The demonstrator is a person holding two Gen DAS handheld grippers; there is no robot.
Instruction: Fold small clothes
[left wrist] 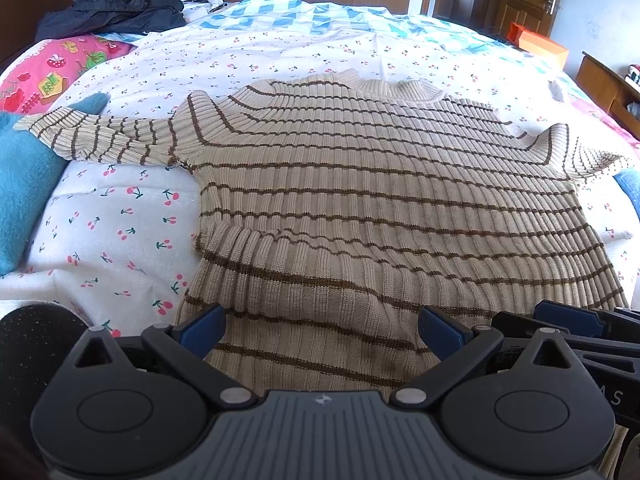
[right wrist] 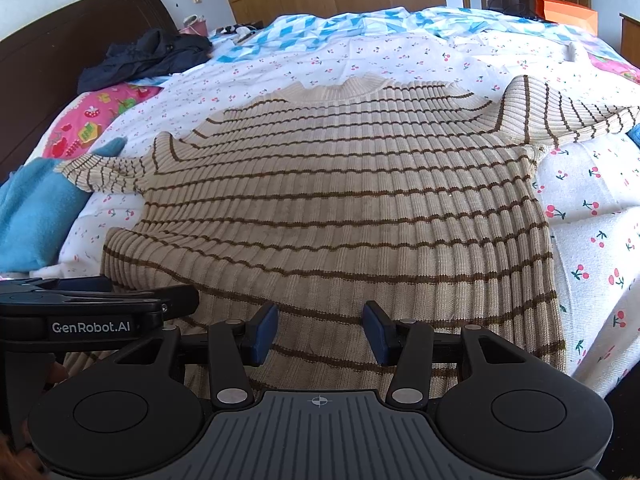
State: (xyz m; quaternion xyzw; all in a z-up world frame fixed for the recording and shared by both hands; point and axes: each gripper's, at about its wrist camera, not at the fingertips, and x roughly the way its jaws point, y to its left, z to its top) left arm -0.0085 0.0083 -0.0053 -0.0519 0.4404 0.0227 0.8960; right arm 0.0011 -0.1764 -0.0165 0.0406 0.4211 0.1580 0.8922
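A beige ribbed sweater with brown stripes (left wrist: pixel 360 200) lies flat on the bed, collar far, both sleeves spread sideways; it also shows in the right wrist view (right wrist: pixel 340 208). My left gripper (left wrist: pixel 320 336) is open, its blue fingertips (left wrist: pixel 204 332) wide apart over the hem's left part. My right gripper (right wrist: pixel 320 332) is open over the hem, its blue fingertips (right wrist: pixel 264 332) apart with nothing between them. The right gripper shows at the right edge of the left wrist view (left wrist: pixel 580 320), and the left gripper at the left edge of the right wrist view (right wrist: pixel 100 312).
The bed has a white cherry-print cover (left wrist: pixel 112 232). A blue towel (left wrist: pixel 20 184) lies under the left sleeve end. A dark jacket (left wrist: pixel 116 10) and a pink pillow (left wrist: pixel 52 72) lie at the far left. An orange box (left wrist: pixel 540 44) and a wooden cabinet (left wrist: pixel 604 84) stand at the right.
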